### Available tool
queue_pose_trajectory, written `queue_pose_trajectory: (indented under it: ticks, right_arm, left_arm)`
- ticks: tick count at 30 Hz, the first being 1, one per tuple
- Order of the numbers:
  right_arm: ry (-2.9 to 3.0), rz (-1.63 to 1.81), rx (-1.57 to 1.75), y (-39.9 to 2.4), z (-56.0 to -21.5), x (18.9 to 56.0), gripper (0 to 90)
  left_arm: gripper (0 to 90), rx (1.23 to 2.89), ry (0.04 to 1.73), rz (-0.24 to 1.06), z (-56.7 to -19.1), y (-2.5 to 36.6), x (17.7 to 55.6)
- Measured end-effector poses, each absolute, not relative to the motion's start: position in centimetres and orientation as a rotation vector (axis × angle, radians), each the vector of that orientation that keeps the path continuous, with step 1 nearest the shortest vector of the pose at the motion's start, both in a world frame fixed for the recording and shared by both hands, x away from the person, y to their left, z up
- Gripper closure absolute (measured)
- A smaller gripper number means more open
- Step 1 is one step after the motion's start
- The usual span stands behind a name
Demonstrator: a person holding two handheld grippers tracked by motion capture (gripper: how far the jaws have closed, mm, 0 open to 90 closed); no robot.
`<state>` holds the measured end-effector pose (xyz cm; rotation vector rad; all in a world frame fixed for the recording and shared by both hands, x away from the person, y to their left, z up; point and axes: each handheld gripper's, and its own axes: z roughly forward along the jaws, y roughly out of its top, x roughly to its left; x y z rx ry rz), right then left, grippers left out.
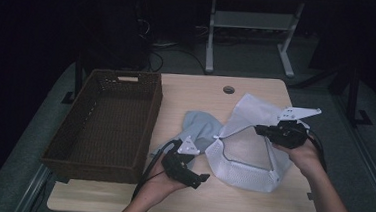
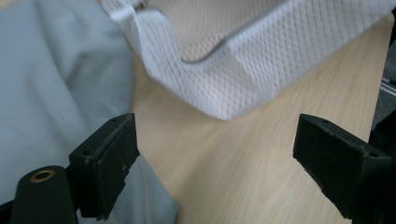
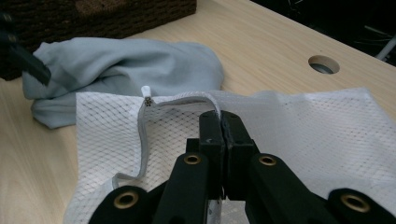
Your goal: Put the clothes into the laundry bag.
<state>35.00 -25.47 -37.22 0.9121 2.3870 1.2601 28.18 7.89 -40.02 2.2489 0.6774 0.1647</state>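
Your right gripper (image 1: 263, 131) is clenched on the zippered rim of the white mesh laundry bag (image 1: 244, 162), its jaws pressed together over the edge in the right gripper view, holding that rim lifted so the bag's mouth gapes open toward the middle of the tabletop (image 1: 187, 91). The rest of the bag lies on the wood at the right half of the tabletop, its far corner reaching toward the round cable hole (image 1: 228, 90). Your left gripper (image 1: 201, 179) is released, jaws standing wide apart, hovering low over bare wood just beside the bag's near left corner; in the left gripper view the mesh bulges between and beyond the two jaws without touching them. A pale grey-blue garment (image 1: 199, 127) lies crumpled on the tabletop between the bag and the dark woven basket (image 1: 105, 125), touching the bag's left edge. The basket sits at the left side of the tabletop.
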Motion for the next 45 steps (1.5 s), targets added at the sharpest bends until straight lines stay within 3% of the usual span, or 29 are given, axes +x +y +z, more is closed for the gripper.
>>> queue_pose_trajectory:
  ticks: [15,36,45]
  right_arm:
    - [2.373,1.229,0.920,-26.6,-37.0,34.6,88.1]
    - [2.385,1.211,0.923,-27.0,-37.1,34.6,88.1]
    - [2.390,1.203,0.924,-27.1,-37.2,34.6,88.1]
  left_arm:
    - [13.2,2.209,0.768,0.266,-37.8,8.0,31.9]
    - [12.9,2.244,0.896,0.309,-39.2,7.8,38.7]
    - [12.6,2.316,0.913,0.279,-41.9,6.6,40.3]
